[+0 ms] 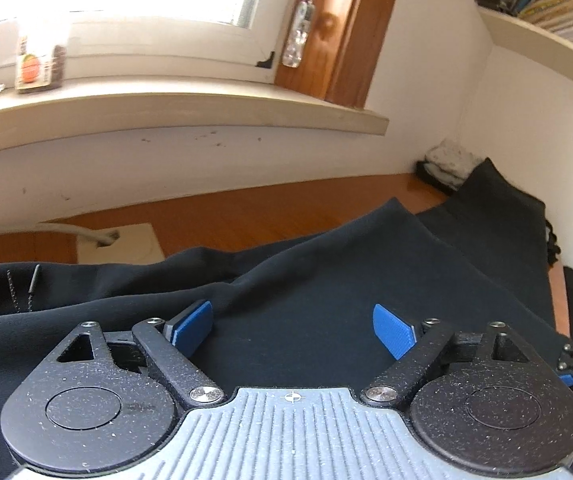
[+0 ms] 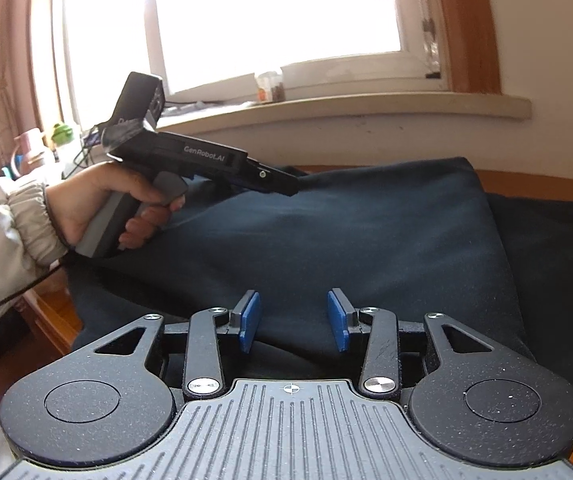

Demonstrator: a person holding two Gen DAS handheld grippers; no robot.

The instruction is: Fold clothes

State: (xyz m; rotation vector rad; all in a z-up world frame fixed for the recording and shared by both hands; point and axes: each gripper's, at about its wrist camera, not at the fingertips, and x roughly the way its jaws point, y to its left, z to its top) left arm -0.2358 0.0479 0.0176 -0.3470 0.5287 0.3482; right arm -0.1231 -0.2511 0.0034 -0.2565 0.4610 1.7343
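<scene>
1. Lying across a wooden table, the dark navy garment fills the lower half of both wrist views; one folded edge runs from 9 o'clock up toward 1 o'clock in the left view, and a drawstring shows at 9 o'clock.
2. Left gripper: blue pads spread wide, nothing between them, hovering over flat cloth. Seen from the right camera, it sits at 10 o'clock in the person's left hand, its tip over the far fold.
3. Right gripper: pads set narrow but apart, with only cloth visible below the gap; no fabric appears pinched.
4. Judged step: choosing the next grasp points for a fold. To do it well, each gripper should likely drop onto an edge or corner rather than mid-panel, pinch both layers, then lift together so the fold line stays straight.
5. Surroundings: window sill at 12 o'clock, bookshelf at 2 o'clock, a pale cloth bundle in the corner.
</scene>
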